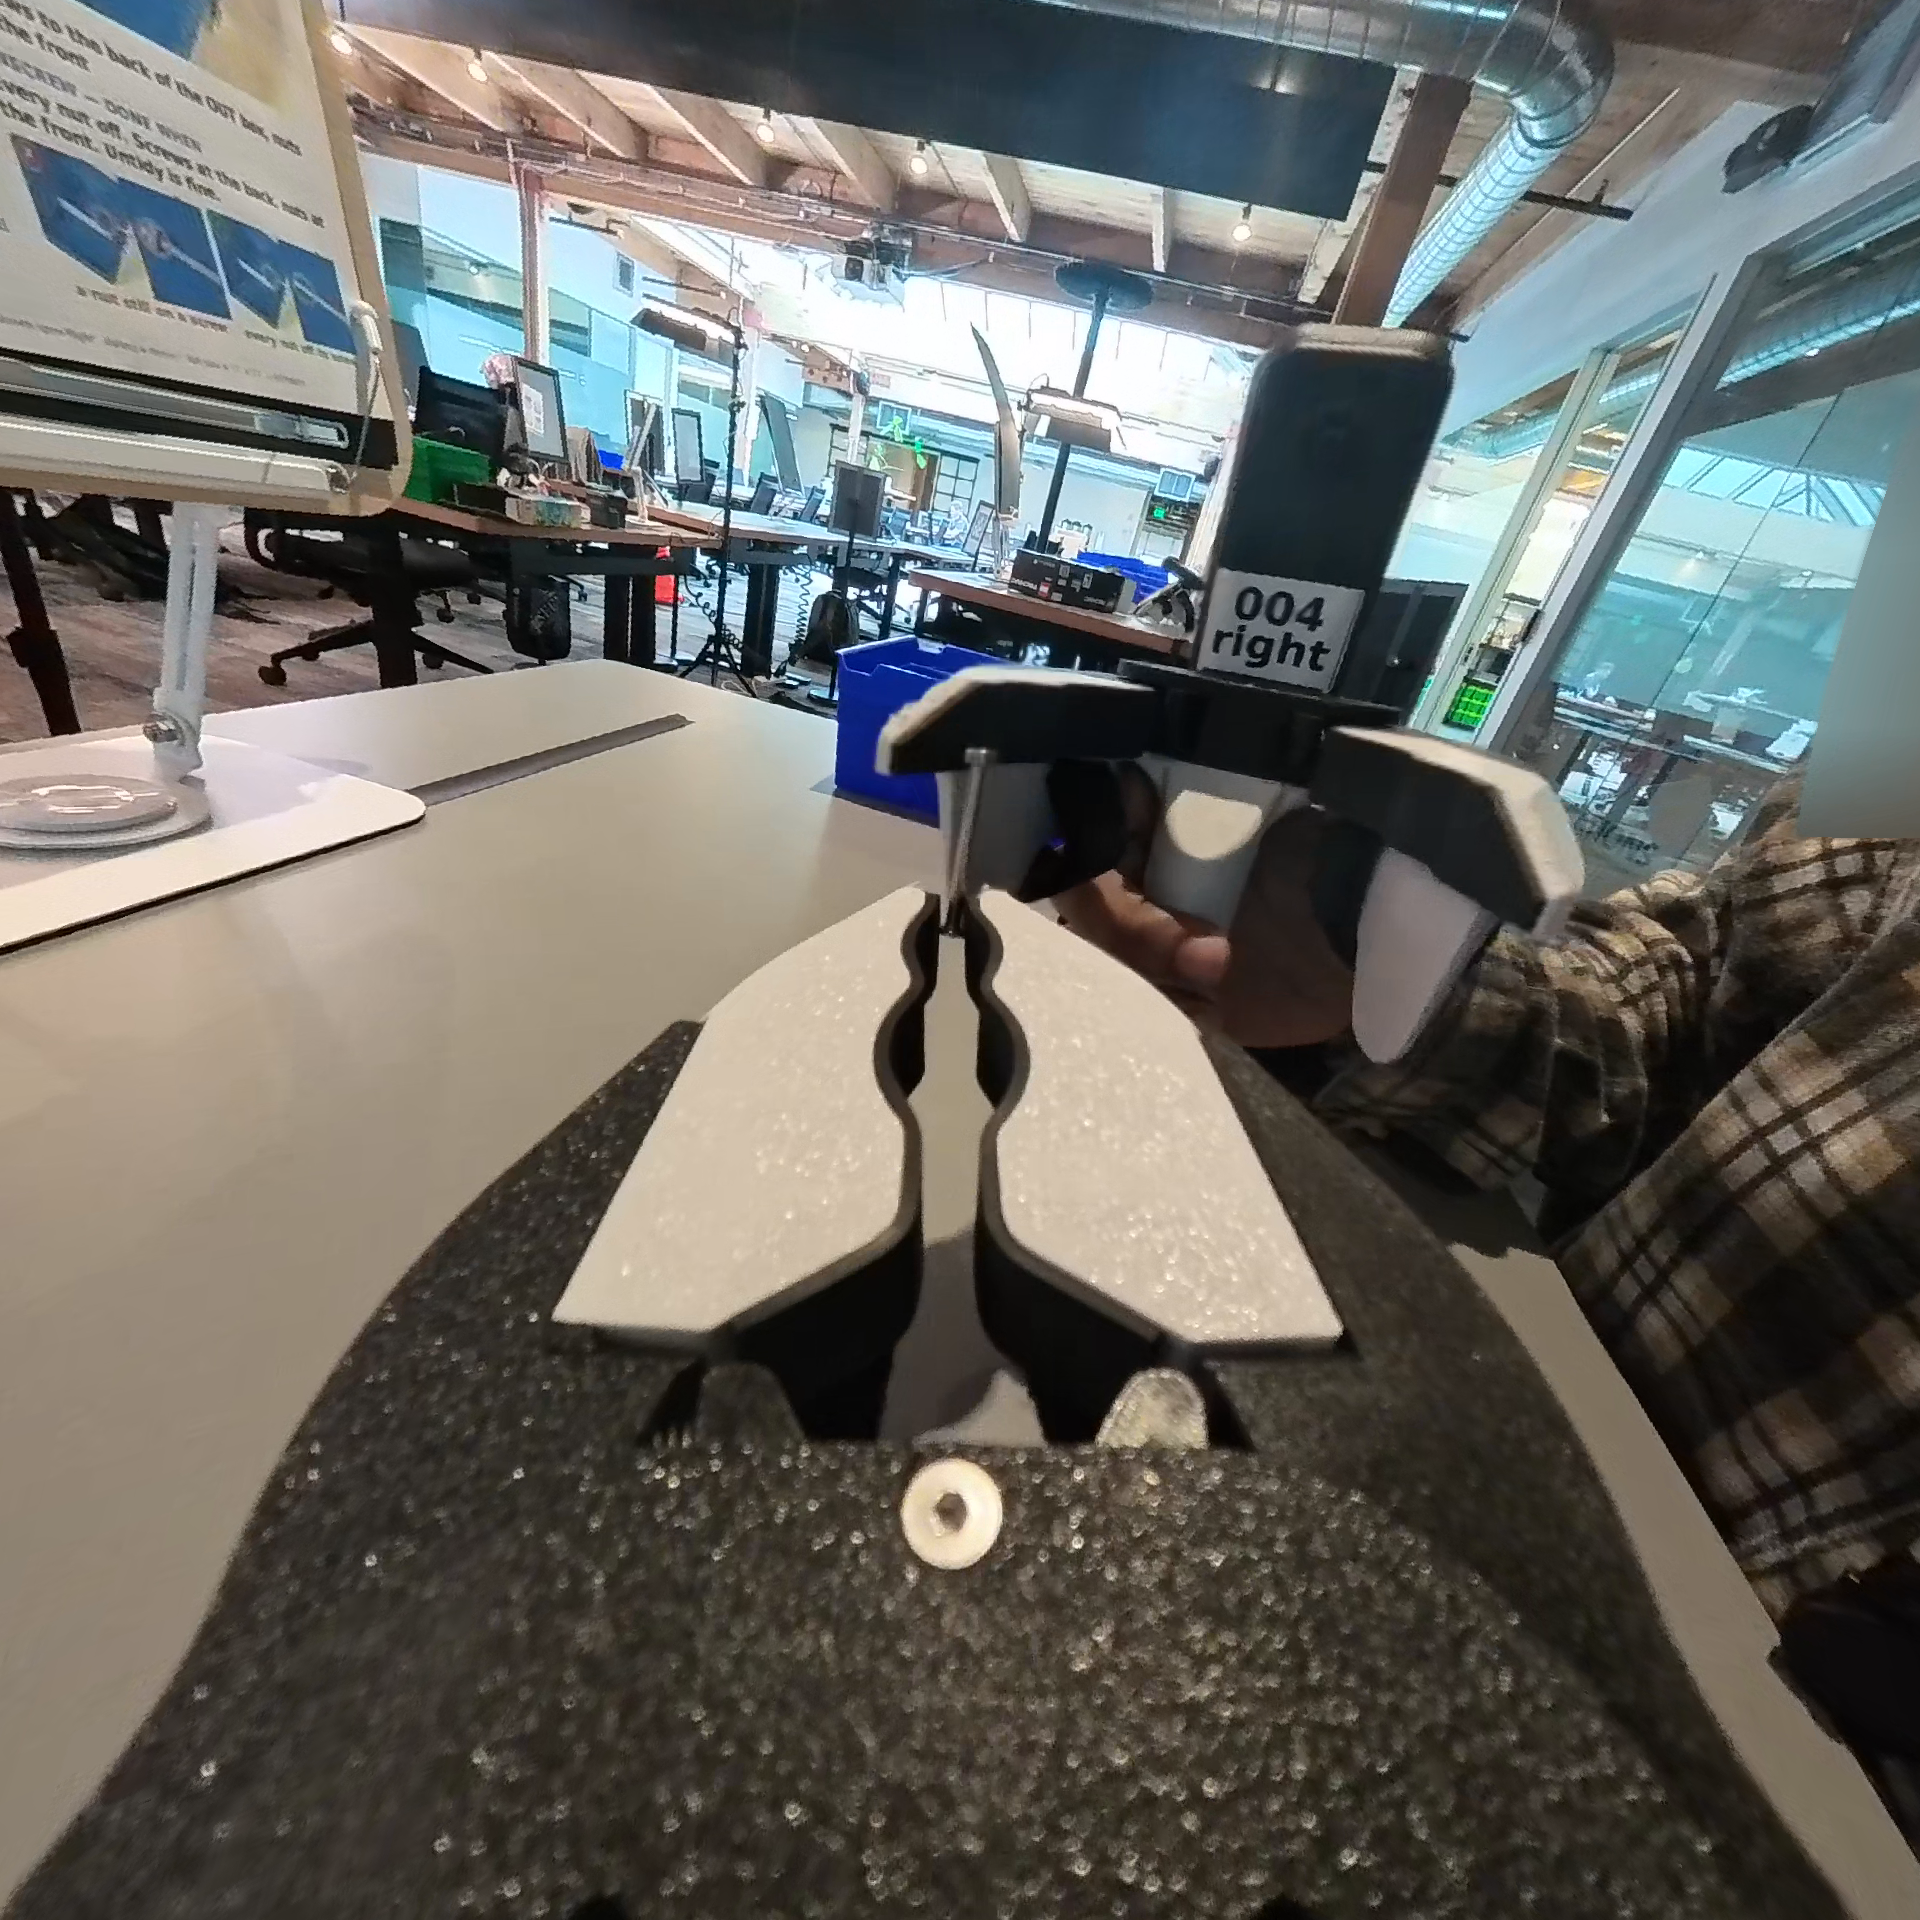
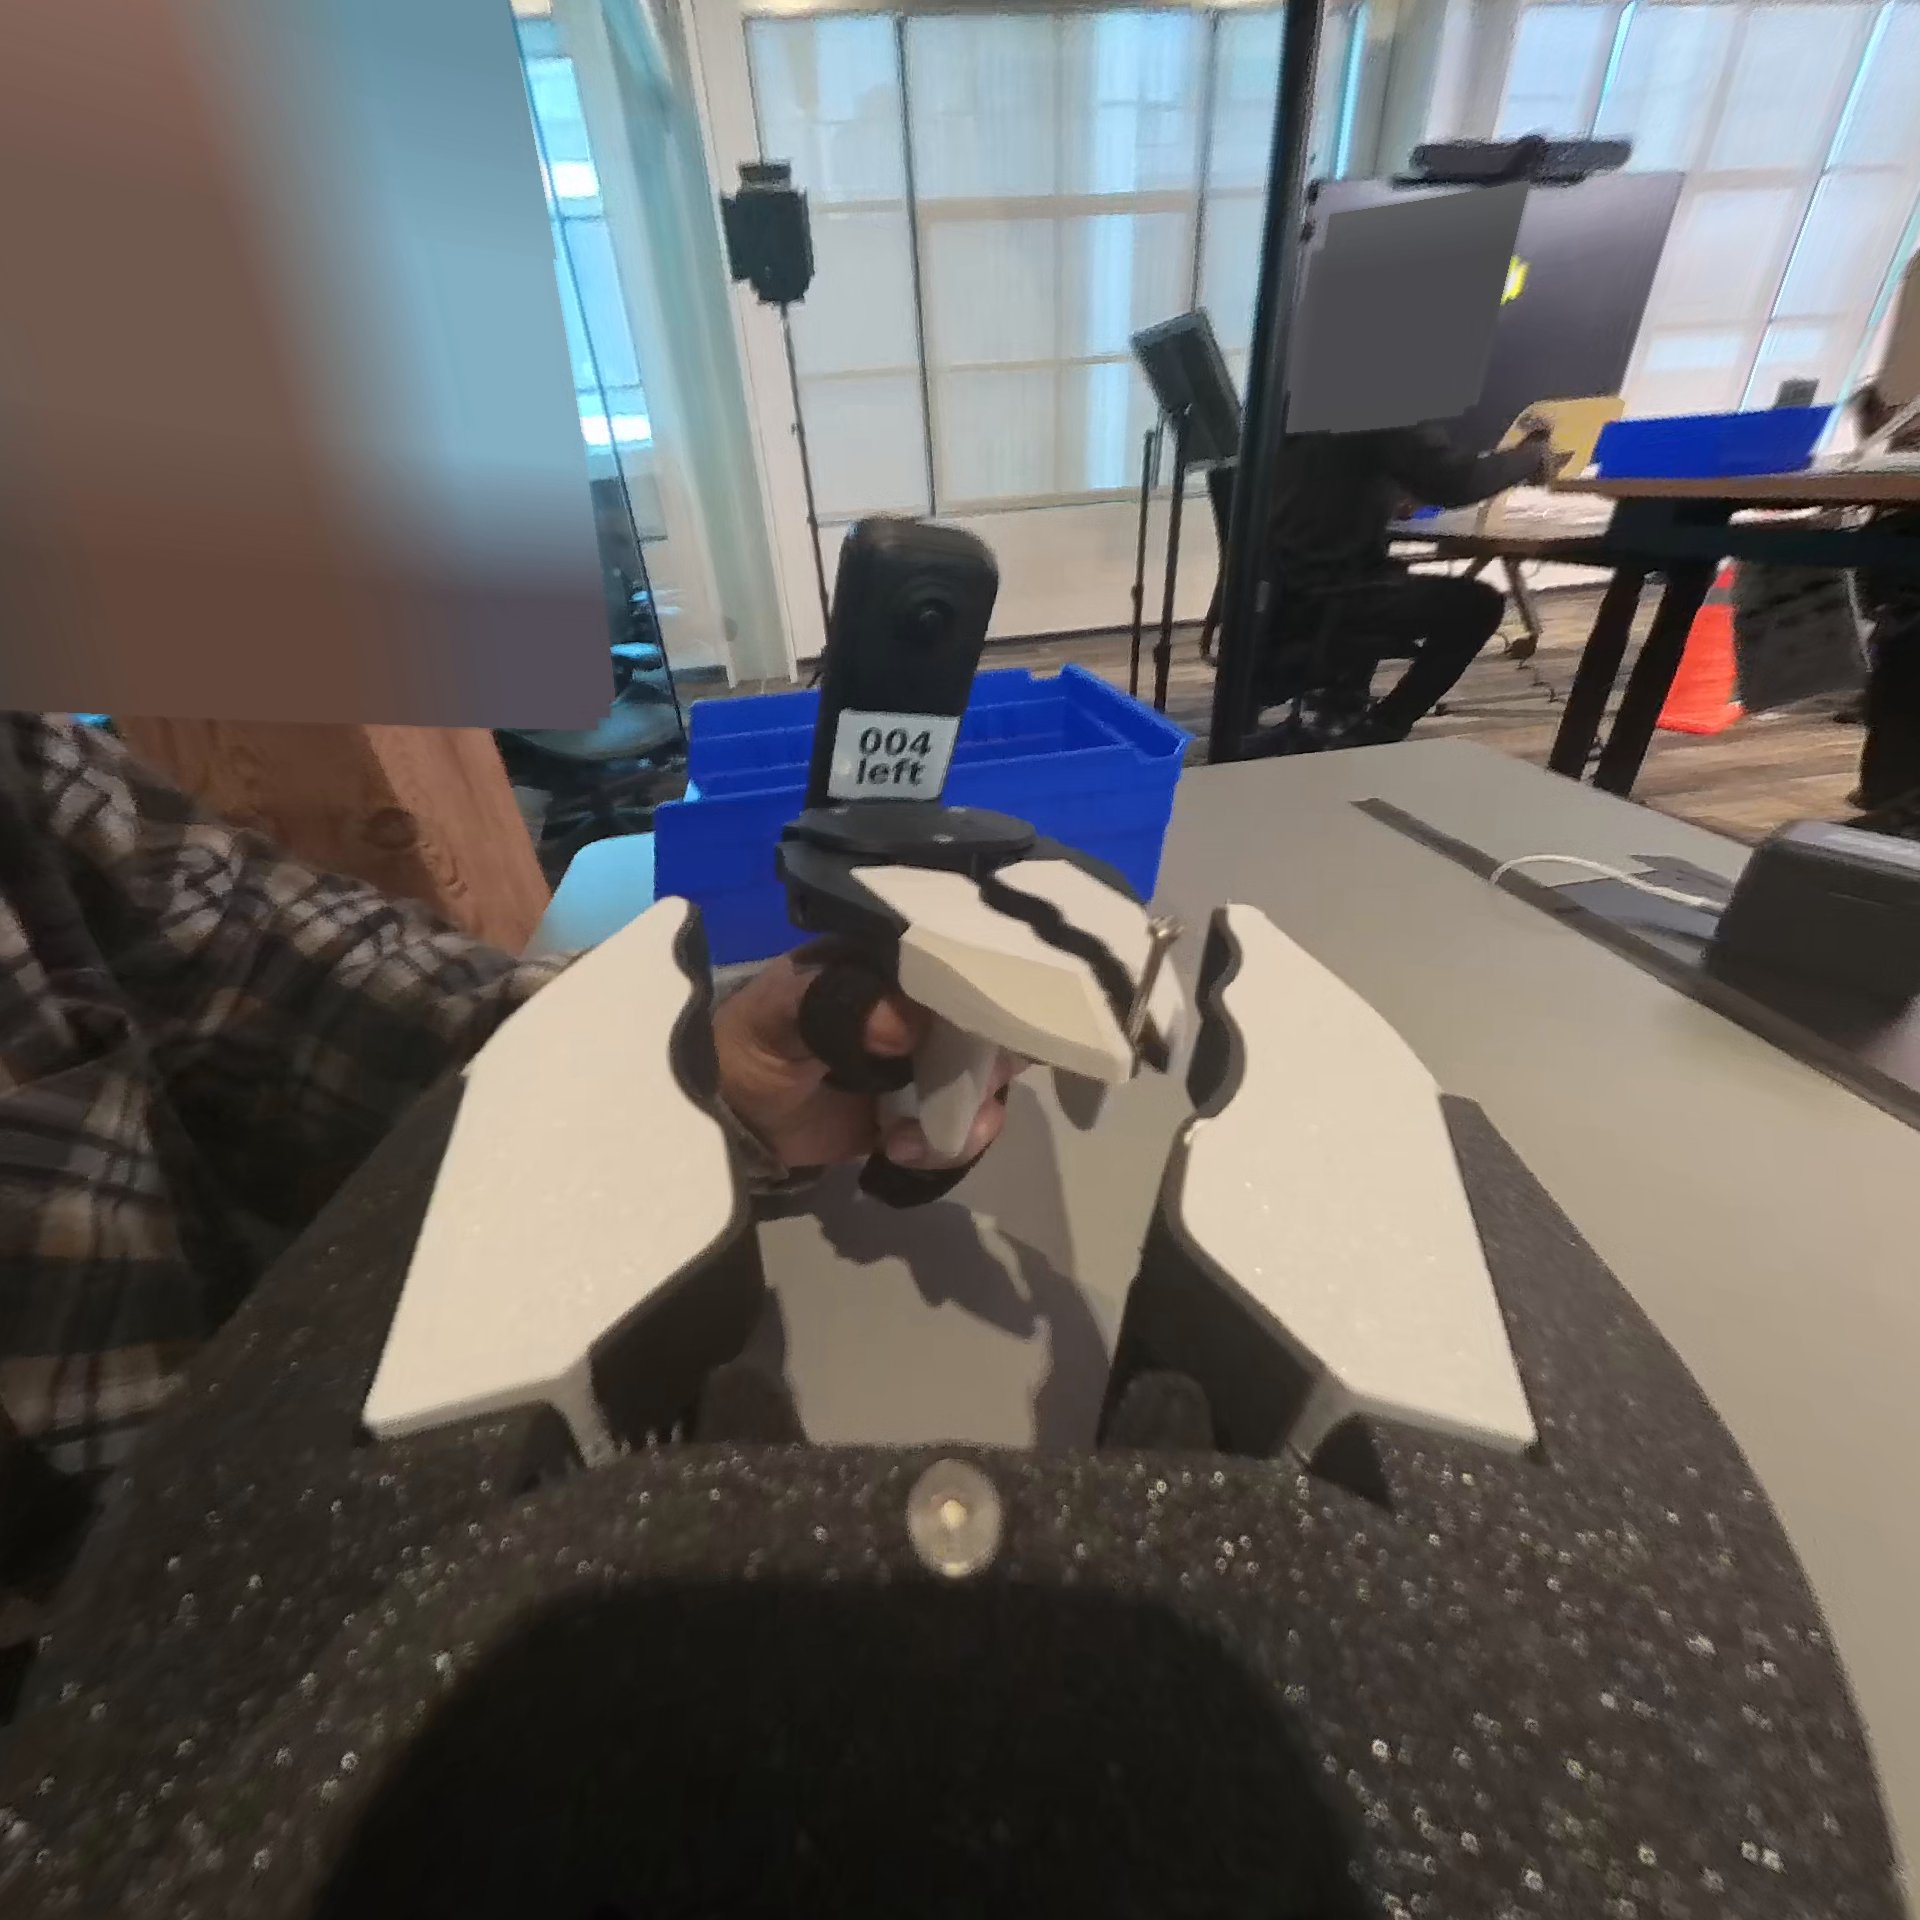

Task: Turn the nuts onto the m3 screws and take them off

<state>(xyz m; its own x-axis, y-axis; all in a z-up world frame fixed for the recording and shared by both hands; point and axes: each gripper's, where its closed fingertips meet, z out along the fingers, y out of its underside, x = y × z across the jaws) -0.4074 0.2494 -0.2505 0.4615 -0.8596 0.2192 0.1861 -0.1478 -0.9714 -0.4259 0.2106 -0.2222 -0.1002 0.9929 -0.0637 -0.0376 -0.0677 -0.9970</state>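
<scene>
Left tongs (image 1: 951, 925) pinch screw (image 1: 964, 831) | right tongs (image 2: 956, 997) spread | blue bin (image 2: 1060, 769) behind

1. Two claws: the left claw (image 1: 953, 928) and the right claw (image 2: 951, 1013).
2. One screw (image 1: 961, 842), thin and silver; any nut on it is too small to tell.
3. One blue bin (image 2: 1081, 779) just behind the claws, and a second blue bin (image 2: 1704, 442) far off.
4. One grey bench (image 1: 364, 1039).
5. One instruction board (image 1: 177, 187) on a white stand.
6. One orange cone (image 2: 1704, 655).
</scene>
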